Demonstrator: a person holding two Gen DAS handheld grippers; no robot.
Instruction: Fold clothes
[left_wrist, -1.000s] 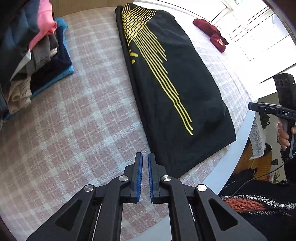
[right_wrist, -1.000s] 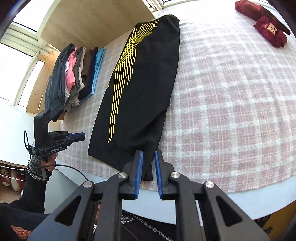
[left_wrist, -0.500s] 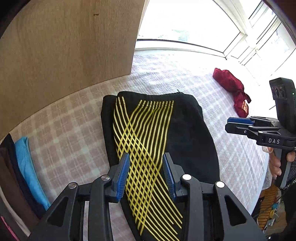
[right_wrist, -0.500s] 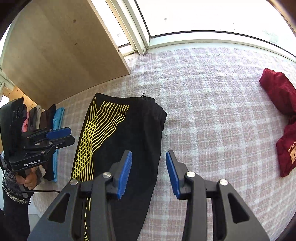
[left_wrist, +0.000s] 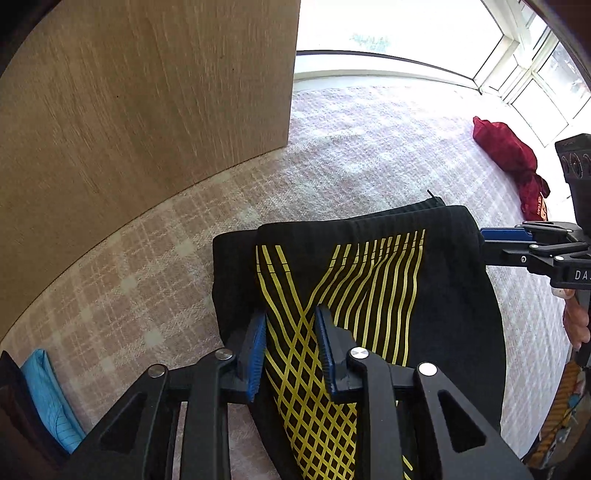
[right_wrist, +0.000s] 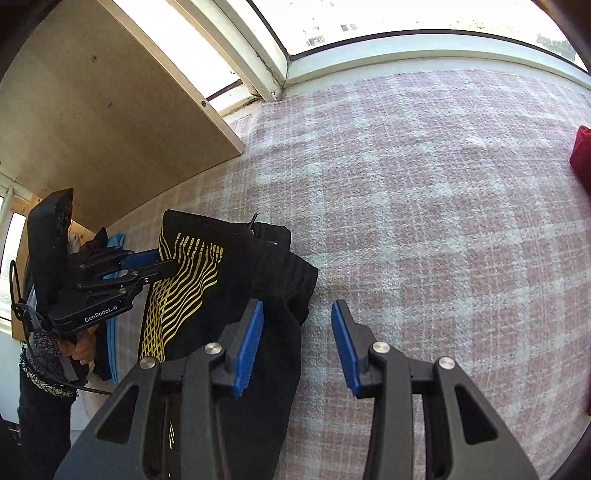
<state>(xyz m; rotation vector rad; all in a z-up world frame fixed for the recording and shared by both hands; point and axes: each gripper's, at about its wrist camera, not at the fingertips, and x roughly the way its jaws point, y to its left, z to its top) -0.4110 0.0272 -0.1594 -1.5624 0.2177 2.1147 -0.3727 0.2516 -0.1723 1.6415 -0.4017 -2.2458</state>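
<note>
The left hand-held gripper (left_wrist: 290, 350) had just been closing on the trousers (left_wrist: 369, 295), stretched lengthwise beneath it; the right hand-held gripper (right_wrist: 297, 345) stood spread at their far edge.

Left claw (left_wrist: 290, 350) angled steeply down, jaws just closing, right claw (right_wrist: 297, 345) angled down, jaws parted
</note>
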